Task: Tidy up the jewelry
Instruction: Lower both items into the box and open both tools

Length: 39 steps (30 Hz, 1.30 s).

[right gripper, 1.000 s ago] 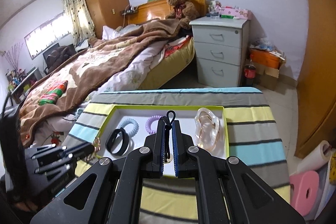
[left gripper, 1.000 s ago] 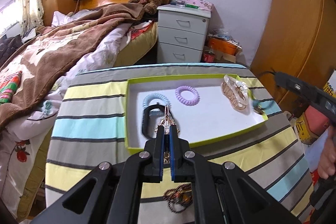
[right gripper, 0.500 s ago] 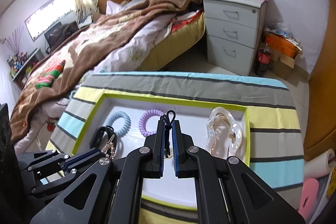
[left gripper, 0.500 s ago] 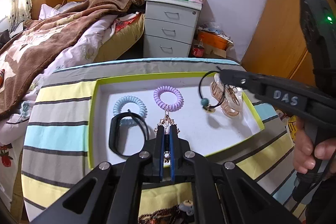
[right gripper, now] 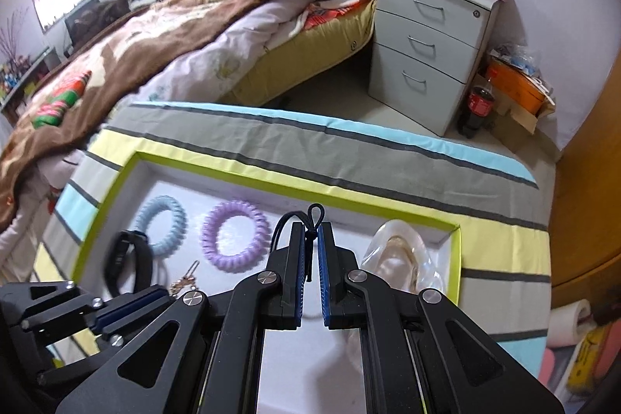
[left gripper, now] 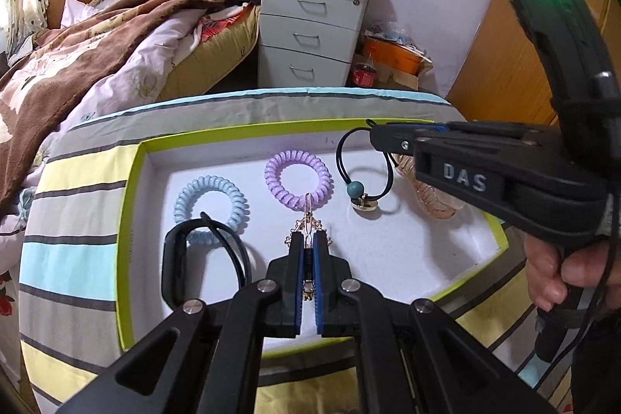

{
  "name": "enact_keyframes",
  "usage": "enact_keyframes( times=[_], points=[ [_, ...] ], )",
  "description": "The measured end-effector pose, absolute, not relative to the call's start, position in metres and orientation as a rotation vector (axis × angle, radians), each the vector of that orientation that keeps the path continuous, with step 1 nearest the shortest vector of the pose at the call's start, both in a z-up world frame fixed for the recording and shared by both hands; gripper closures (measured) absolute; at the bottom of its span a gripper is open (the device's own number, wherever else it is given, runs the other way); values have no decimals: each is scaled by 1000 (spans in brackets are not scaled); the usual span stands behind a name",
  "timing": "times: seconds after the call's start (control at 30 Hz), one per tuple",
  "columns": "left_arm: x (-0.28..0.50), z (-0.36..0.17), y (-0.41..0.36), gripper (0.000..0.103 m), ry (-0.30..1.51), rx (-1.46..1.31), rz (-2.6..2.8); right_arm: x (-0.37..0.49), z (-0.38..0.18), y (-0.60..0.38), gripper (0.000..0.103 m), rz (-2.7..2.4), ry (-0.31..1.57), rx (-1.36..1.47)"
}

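Note:
A white tray with a green rim lies on the striped tablecloth. In it are a blue coil hair tie, a purple coil hair tie, a black wristband and a clear hair claw. My left gripper is shut on a small gold clasp piece, low over the tray's middle. My right gripper is shut on a black elastic hair tie. In the left wrist view that tie's teal bead and gold disc hang right of the purple coil, at the tray floor.
A bed with a brown blanket runs along the left. A grey drawer unit and a cola bottle stand behind the table, and a wooden wardrobe is on the right. A hand grips the right gripper's handle.
Both grippers sank and came forward over the tray. The right one swung in from the right with the black hair tie, whose bead and disc now hang beside the purple coil.

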State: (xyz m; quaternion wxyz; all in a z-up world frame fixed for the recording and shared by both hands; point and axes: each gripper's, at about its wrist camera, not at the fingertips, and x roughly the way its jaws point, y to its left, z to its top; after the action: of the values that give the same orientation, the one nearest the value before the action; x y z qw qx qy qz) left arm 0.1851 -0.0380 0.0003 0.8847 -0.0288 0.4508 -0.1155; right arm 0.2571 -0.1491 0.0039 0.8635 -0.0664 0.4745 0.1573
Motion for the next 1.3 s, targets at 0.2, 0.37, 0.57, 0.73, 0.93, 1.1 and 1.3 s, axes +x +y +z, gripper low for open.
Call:
enact_keyframes(
  times=[0.2, 0.37, 0.57, 0.73, 0.93, 1.1, 1.3],
  points=[
    [191, -6, -40, 99, 957, -55, -235, 265, -3, -142, 96, 288, 1004, -248],
    [195, -11, -39, 98, 972, -60, -227, 271, -10, -140, 96, 281, 1024, -275],
    [197, -14, -38, 98, 982, -64, -217, 275, -12, -137, 96, 280, 1030, -300],
    [196, -15, -39, 98, 981, -62, -215, 275, -13, -135, 96, 280, 1026, -317],
    [196, -14, -41, 98, 982, -62, -209, 276, -15, -131, 96, 287, 1033, -334],
    [197, -14, -40, 98, 986, -76, -209, 277, -16, -129, 96, 290, 1038, -324],
    [197, -15, -38, 97, 990, -83, -208, 276, -14, -132, 91, 306, 1029, -293]
  ],
)
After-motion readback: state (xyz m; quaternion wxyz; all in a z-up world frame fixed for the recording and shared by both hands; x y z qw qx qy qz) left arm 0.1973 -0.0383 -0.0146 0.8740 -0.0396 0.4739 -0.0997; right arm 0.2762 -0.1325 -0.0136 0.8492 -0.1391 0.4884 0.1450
